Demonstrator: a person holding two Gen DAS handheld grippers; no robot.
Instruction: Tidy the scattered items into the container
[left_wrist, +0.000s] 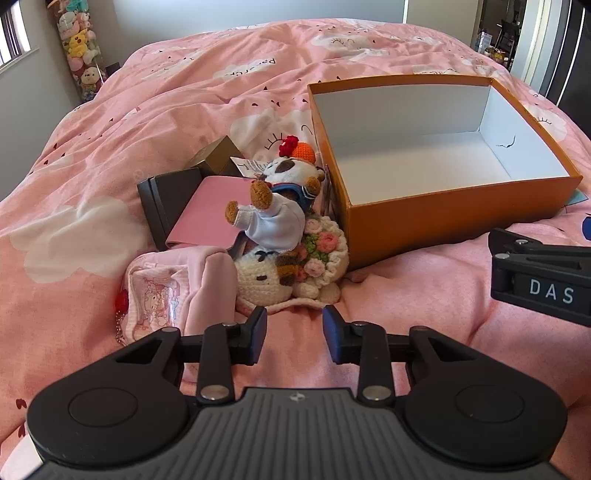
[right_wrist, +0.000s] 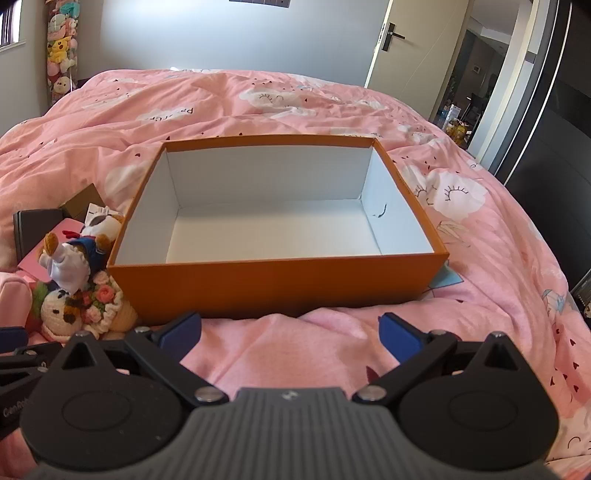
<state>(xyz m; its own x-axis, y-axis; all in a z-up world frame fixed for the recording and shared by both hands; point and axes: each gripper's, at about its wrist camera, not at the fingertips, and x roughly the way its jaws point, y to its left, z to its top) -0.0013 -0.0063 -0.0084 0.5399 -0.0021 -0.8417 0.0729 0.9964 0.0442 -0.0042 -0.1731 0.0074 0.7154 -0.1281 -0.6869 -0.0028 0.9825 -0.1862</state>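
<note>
Left tool (left_wrist: 294, 334) part-open, right tool (right_wrist: 290, 334) wide (both holding nothing), toy pile (left_wrist: 291, 236) beside orange box (left_wrist: 458, 218).

Orange box (right_wrist: 273, 288) on pink duvet (right_wrist: 498, 258), plush toys (right_wrist: 74, 291) just left, wide-spread right hand-held gripper (right_wrist: 290, 330) near.

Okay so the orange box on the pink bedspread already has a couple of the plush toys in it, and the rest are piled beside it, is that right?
Not quite. The orange box on the pink bedspread is empty; the right wrist view shows only its bare white inside. The plush toys are all piled beside it.
</note>
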